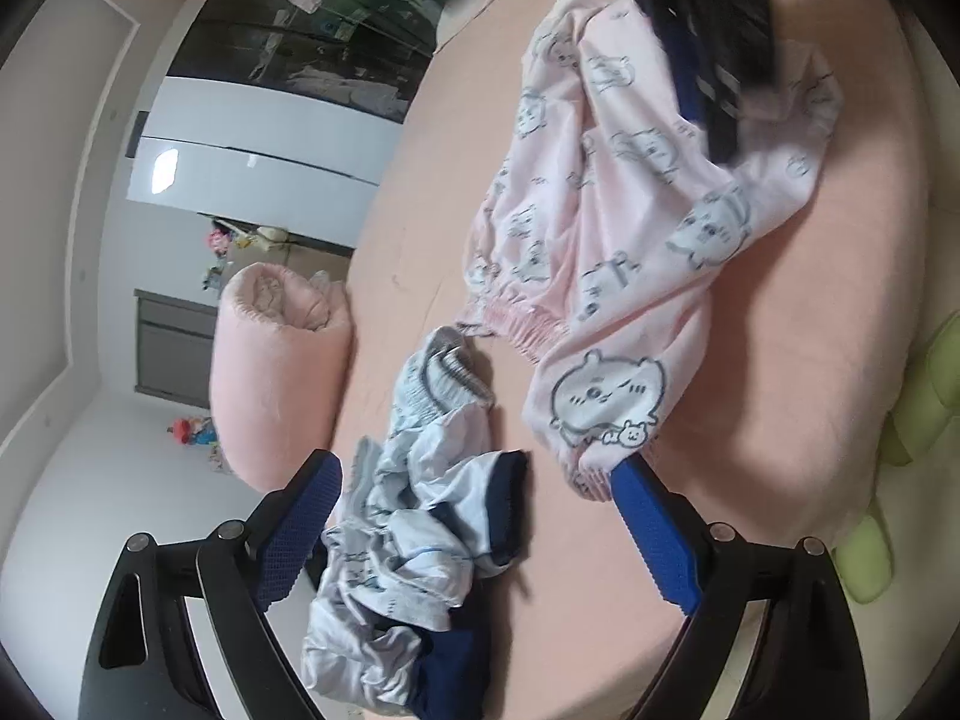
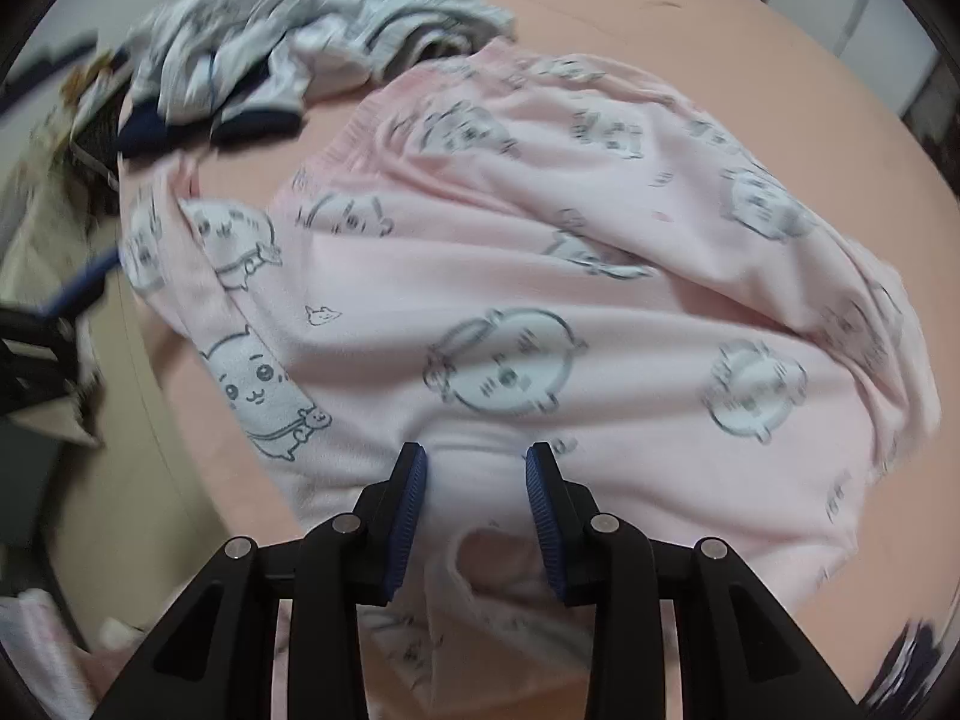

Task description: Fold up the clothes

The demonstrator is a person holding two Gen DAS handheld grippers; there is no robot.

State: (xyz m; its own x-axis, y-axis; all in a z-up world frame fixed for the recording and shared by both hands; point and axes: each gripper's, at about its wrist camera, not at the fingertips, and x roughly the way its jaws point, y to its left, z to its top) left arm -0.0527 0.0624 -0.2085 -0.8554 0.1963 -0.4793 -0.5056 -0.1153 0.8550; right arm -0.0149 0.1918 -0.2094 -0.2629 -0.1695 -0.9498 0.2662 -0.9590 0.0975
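Note:
A pink pyjama garment (image 1: 606, 228) printed with cartoon animals lies spread on the pink bed sheet (image 1: 798, 360). Its elastic band faces a crumpled pale-blue and navy garment (image 1: 414, 516). My left gripper (image 1: 480, 498) stands open wide over that pale-blue heap, and its right fingertip (image 1: 630, 480) touches the pink garment's cuff. In the right wrist view the pink garment (image 2: 540, 276) fills the frame. My right gripper (image 2: 477, 480) points down, shut on a bunched fold of its near edge. The pale-blue garment (image 2: 288, 42) lies beyond it at the upper left. The left gripper shows only as a dark blur at the left edge.
A rolled pink quilt (image 1: 276, 360) lies at the bed's far edge. Behind it stands a wardrobe with dark glass and white doors (image 1: 288, 96). A pale-green soft thing (image 1: 924, 396) sits off the bed's right edge. Bare sheet (image 2: 690, 18) stretches past the pink garment.

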